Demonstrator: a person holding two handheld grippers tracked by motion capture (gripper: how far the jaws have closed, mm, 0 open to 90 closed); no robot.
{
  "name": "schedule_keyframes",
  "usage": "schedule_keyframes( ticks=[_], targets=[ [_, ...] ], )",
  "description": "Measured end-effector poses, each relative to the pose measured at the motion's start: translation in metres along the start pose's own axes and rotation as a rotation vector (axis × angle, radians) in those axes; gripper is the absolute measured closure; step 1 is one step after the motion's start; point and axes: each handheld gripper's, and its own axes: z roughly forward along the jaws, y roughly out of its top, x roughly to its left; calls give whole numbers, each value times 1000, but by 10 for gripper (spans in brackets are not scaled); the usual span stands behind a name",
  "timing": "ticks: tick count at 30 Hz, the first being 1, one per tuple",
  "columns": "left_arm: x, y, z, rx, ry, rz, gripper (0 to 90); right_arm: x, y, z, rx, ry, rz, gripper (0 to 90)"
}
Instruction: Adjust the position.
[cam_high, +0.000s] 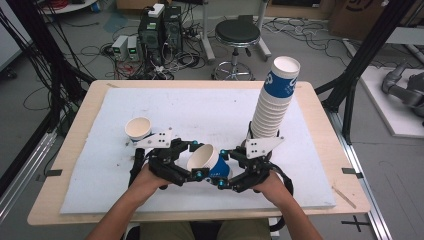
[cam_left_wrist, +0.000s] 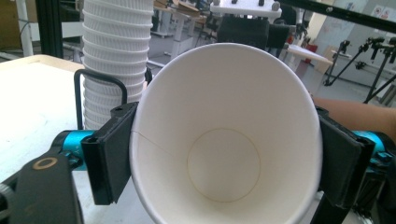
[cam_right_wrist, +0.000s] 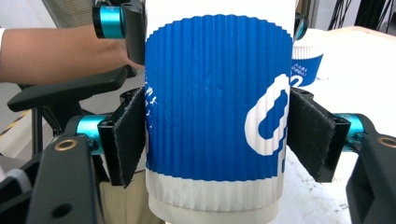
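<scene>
A paper cup (cam_high: 207, 160) with a blue ribbed sleeve lies on its side in the air between both grippers, above the near part of the white board (cam_high: 200, 107). My left gripper (cam_high: 196, 161) grips it at the mouth; in the left gripper view the pads (cam_left_wrist: 116, 154) press on both sides of the white rim of the cup (cam_left_wrist: 224, 116), which looks squeezed oval. My right gripper (cam_high: 226, 170) holds the body, its pads (cam_right_wrist: 308, 135) shut on the blue sleeve of the cup (cam_right_wrist: 210, 93).
A tall stack of cups (cam_high: 272, 100) stands at the board's right, just behind the right gripper, and also rises in the left gripper view (cam_left_wrist: 116, 56). A single upright cup (cam_high: 138, 128) sits at the left. A stool (cam_high: 237, 34) and cables lie beyond the table.
</scene>
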Motion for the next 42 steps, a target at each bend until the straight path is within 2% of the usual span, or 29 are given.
schedule_keyframes(
  ticks=[4, 6, 8, 9, 11, 16, 17, 20, 21, 23, 28, 30, 32, 34, 42],
  targets=[
    [0, 2, 0, 12, 1, 2, 192, -1, 1, 1, -3, 5, -9, 267],
    [-1, 3, 0, 21, 0, 1, 193, -1, 1, 1, -2, 9, -2, 257],
    [-1, 5, -2, 34, 5, 4, 193, 0, 3, 1, 14, -2, 29, 195],
    [-1, 5, -2, 34, 5, 4, 194, 0, 3, 1, 14, -2, 29, 195],
    [-1, 10, -5, 56, 13, 6, 194, 0, 5, 1, 52, -19, 33, 195],
    [-1, 18, -11, 131, 38, 25, 194, 0, 8, -3, 75, -26, 25, 195],
    [-1, 18, -11, 131, 38, 25, 194, 0, 8, -3, 75, -26, 25, 195],
    [-1, 23, -13, 181, 54, 40, 194, 0, 13, -8, 98, -36, 10, 195],
    [-1, 23, -13, 181, 54, 40, 194, 0, 15, -8, 105, -37, 4, 195],
    [-1, 28, -12, 216, 53, 56, 194, 0, 19, -9, 114, -46, -6, 195],
    [-2, 34, -5, 271, 50, 70, 194, -2, 24, -5, 133, -50, -26, 195],
    [-3, 36, -3, 295, 48, 77, 194, 0, 24, -2, 161, -43, -6, 194],
    [-3, 38, -1, 312, 45, 83, 194, -2, 23, 1, 158, -43, -33, 195],
    [-4, 40, 1, 333, 44, 90, 194, 0, 23, 3, 171, -42, -21, 195],
    [-6, 47, 9, 396, 34, 124, 193, 1, 23, 7, 158, -26, -25, 195]
  ],
)
